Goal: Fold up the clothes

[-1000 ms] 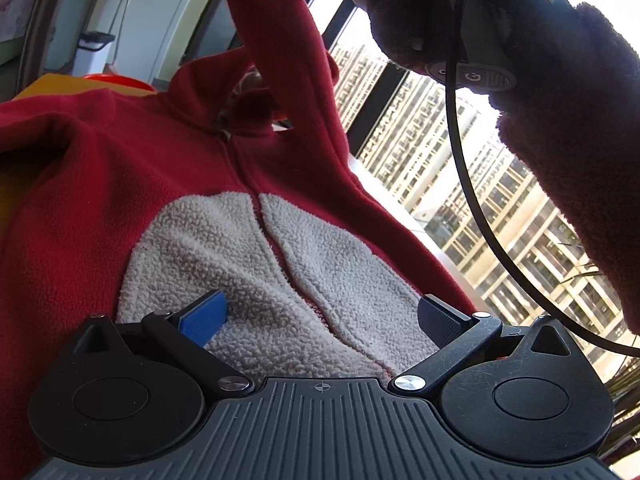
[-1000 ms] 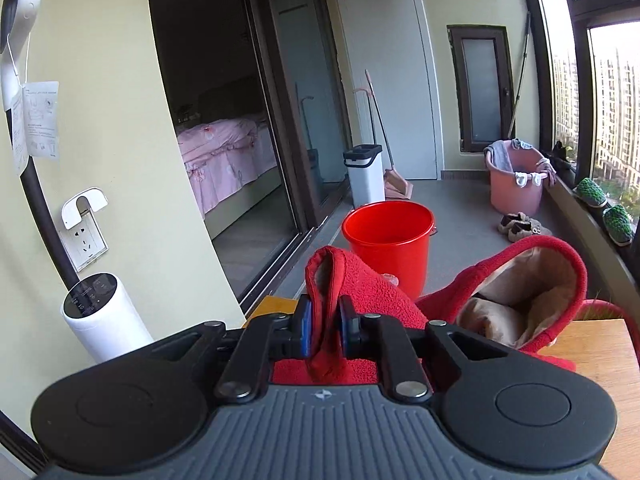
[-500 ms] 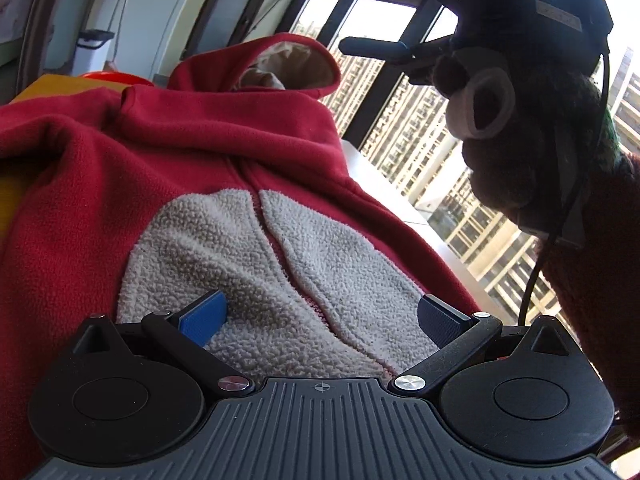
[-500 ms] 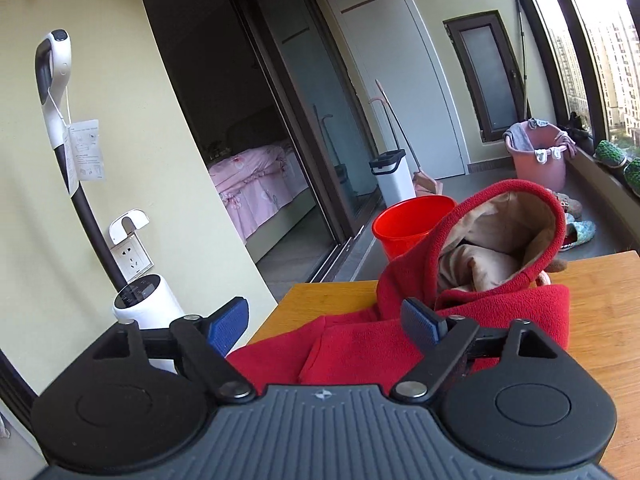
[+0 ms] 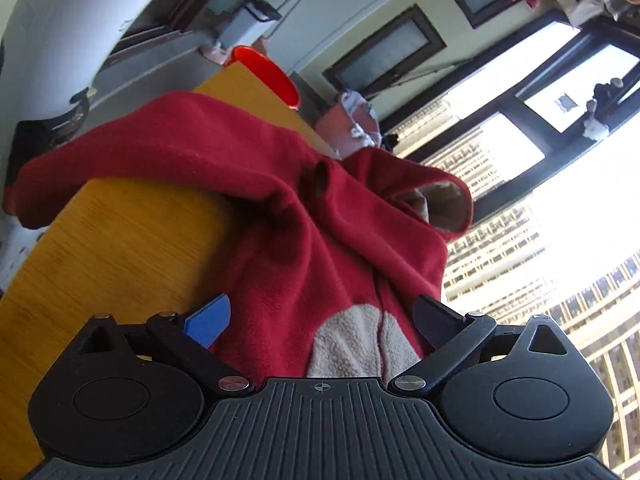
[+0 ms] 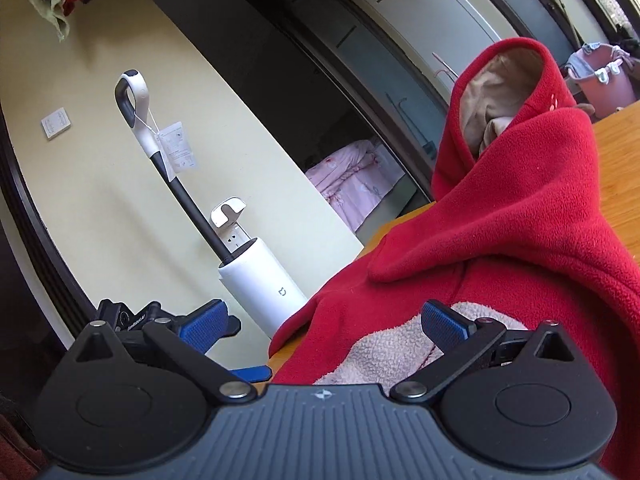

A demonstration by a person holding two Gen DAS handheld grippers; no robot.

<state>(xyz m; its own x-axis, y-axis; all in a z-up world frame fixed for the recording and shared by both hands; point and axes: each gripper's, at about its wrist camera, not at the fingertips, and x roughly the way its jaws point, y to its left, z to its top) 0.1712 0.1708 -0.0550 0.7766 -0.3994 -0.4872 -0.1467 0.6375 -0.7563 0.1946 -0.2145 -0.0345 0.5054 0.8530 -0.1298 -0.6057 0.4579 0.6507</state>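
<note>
A red fleece hooded garment (image 5: 320,216) with a cream fuzzy front patch (image 5: 352,344) lies on a wooden table (image 5: 120,248). Its hood (image 5: 432,196) stands up at the far end and one sleeve (image 5: 140,152) is folded across the chest. My left gripper (image 5: 320,320) is open and empty above the garment's lower front. In the right wrist view the same garment (image 6: 520,220) fills the right side with its hood (image 6: 508,80) upright. My right gripper (image 6: 324,324) is open and empty, its right finger over the cream patch (image 6: 384,352).
A red bucket (image 5: 268,72) and a pink laundry basket (image 6: 600,76) stand on the floor beyond the table. A white vacuum with a dock (image 6: 260,280) stands by the yellow wall. Large windows (image 5: 540,160) are on the right. The table edge (image 6: 400,224) runs under the garment.
My right gripper let go of the red sleeve, which now lies folded across the chest, and drew back open. My left gripper has tilted and pulled back, staying open.
</note>
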